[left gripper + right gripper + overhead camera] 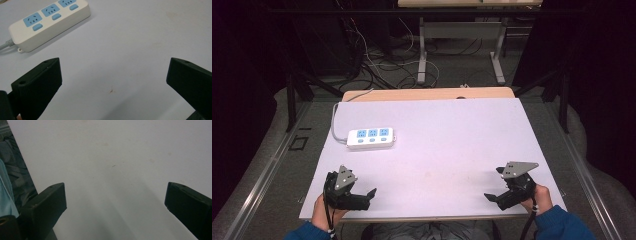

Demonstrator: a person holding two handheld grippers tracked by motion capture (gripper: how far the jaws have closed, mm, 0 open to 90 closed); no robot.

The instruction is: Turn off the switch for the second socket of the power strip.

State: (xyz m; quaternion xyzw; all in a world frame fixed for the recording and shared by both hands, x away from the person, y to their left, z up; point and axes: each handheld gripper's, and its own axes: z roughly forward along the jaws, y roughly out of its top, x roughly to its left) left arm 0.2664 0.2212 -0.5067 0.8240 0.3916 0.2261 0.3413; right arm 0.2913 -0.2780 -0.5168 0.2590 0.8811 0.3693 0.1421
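A white power strip (pixel 370 137) with three blue sockets and blue switches lies on the left part of the white table (pixel 452 135); its grey cable runs off toward the back left. My left gripper (pixel 362 195) rests at the front left edge, open and holding nothing. In the left gripper view the power strip (pixel 48 21) lies beyond the wide-apart jaws of the left gripper (pixel 113 72), at the upper left. My right gripper (pixel 494 192) sits at the front right, open, jaws pointing left. In the right gripper view the right gripper (pixel 115 195) has bare table between its jaws.
Beyond the white table top a strip of wooden board (pixel 427 93) shows. Farther back stand a desk frame (pixel 459 45) and tangled cables (pixel 382 62) on the floor. Metal rails (pixel 267 170) run along both sides. A blue sleeve (pixel 6 192) shows in the right gripper view.
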